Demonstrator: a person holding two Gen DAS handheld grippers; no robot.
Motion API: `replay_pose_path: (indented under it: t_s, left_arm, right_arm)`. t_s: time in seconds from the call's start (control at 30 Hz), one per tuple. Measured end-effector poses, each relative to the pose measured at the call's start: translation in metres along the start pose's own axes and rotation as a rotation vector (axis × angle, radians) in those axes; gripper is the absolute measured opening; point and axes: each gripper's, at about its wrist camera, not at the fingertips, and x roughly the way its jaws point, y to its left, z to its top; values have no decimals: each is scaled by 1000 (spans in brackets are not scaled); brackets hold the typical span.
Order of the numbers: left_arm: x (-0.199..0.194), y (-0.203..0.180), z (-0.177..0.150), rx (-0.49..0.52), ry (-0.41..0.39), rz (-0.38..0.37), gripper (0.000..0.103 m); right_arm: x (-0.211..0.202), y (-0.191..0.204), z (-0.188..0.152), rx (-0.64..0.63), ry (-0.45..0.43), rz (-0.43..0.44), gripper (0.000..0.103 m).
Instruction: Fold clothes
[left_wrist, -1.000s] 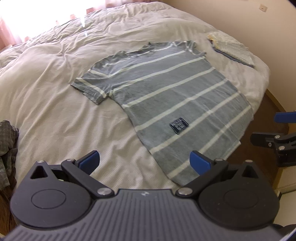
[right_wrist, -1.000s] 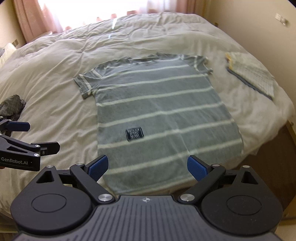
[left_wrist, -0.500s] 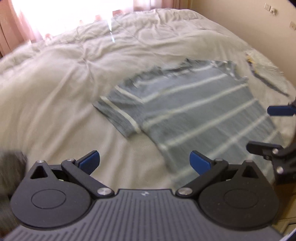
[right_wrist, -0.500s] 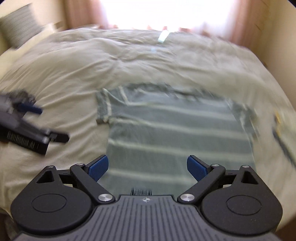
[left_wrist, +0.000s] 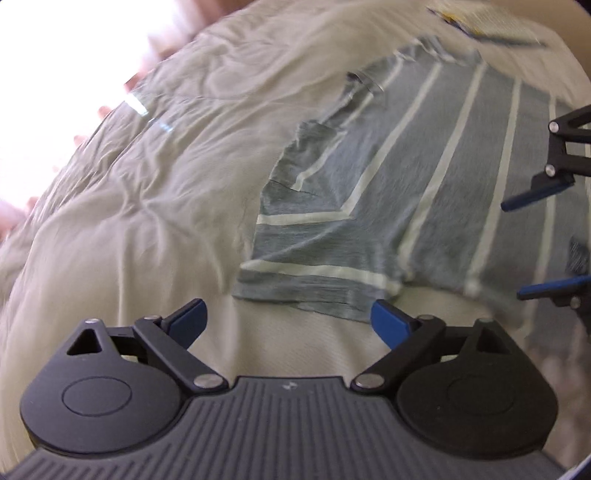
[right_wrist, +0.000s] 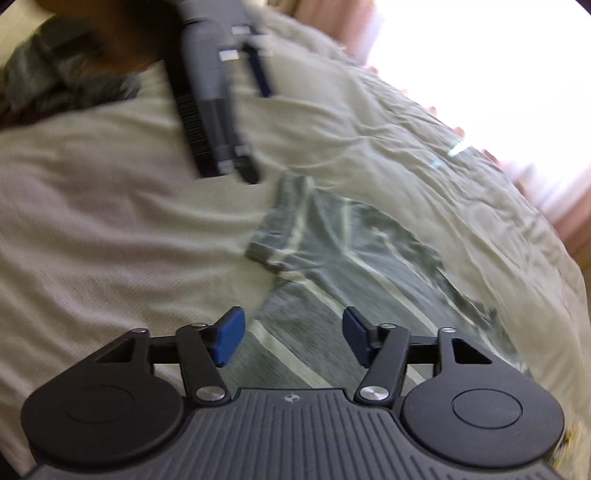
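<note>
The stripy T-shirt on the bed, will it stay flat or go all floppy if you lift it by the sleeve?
Probably floppy: the stripy T-shirt is thin cloth, already rumpled near its collar. It looks light, so its sleeve should lift easily while the rest likely hangs and drags across the bed cover.

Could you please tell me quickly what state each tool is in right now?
Left tool: open, closing slightly, holding nothing.
Right tool: open, closing, over the grey white-striped T-shirt, not gripping.

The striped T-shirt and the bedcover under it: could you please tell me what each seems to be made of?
The T-shirt looks like soft knit jersey, probably cotton: matte, heathered grey-blue, lying limp with curled hems. The bedcover looks like a padded, woven cotton-like quilt: matte cream, puffy, finely creased.
</note>
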Motion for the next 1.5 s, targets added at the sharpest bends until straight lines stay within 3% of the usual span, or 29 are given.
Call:
replay_pose_path:
  t_s: [0.07,0.2,0.33,0.5,0.53,0.6,0.7,0.77,0.87,1.03,1.1,1.27,1.5]
  left_arm:
    - [22,8,-1,87,5,-7,87]
    - [64,25,-3,151,36,-84,73]
    - [91,63,1,-9,35,-221,62]
    - [117,91,11,-121,74,-356,52]
    - [126,93,12,-132,113,-371,40]
    - [141,95,13,-120,175,-356,28]
    - [147,99,10,-127,185,-375,23]
    - [146,103,9,-141,185,-385,8]
    - [142,111,7,-172,183,-382,0]
    - [135,117,6,-196,168,-381,0]
    - [135,118,5,-210,169,-385,0]
    - [136,126,3,-263,165,-392,0]
    - [133,128,4,-267,167,-396,0]
  right_arm:
    - [15,8,7,-17,13,-9,54]
    - [42,10,23,35,39,-37,54]
    - [61,17,34,50,58,-58,54]
    - [82,30,43,23,74,-71,51]
    - [87,33,44,9,77,-77,48]
    - [94,37,47,-21,84,-89,42]
    - [104,41,50,-70,93,-106,42]
    - [111,44,51,-112,101,-115,42]
    - [121,49,51,-169,101,-130,42]
    - [136,49,52,-218,124,-166,39]
    - [140,48,53,-220,125,-165,34]
    - [145,44,53,-204,112,-155,2]
    - [128,17,57,-30,27,-138,0]
